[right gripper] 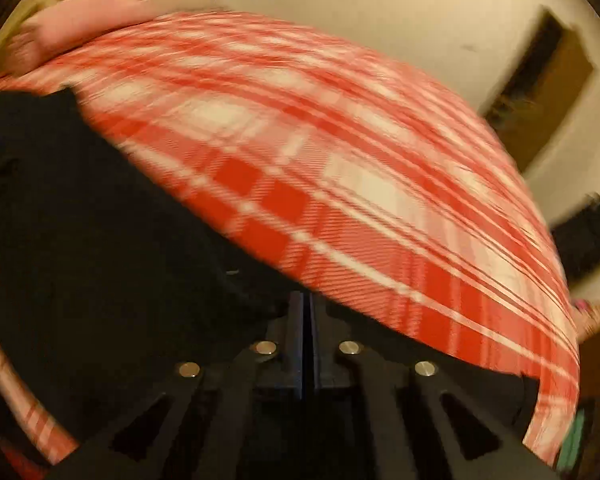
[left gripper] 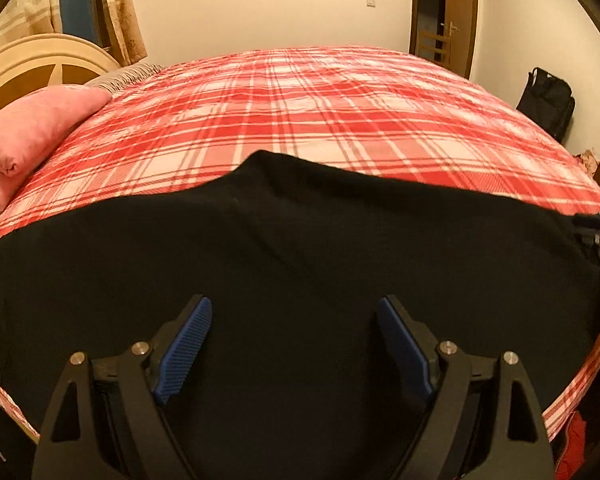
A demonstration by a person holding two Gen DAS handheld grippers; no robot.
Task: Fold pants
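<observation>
Black pants (left gripper: 300, 248) lie spread across the near side of a bed with a red and white plaid cover (left gripper: 320, 112). My left gripper (left gripper: 294, 304) hovers over the middle of the pants. It is open wide, with nothing between its blue pads (left gripper: 188, 340). In the blurred right wrist view the black pants (right gripper: 100, 240) fill the left and run along the bed's near edge. My right gripper (right gripper: 306, 308) is shut, its pads pressed together right at the edge of the fabric, which bunches up beside the fingertips.
A pink pillow (left gripper: 32, 132) and a cream headboard (left gripper: 40, 64) stand at the far left. A black bag (left gripper: 548, 104) sits against the wall on the right, next to a wooden door (left gripper: 444, 12). The far half of the bed shows only plaid cover.
</observation>
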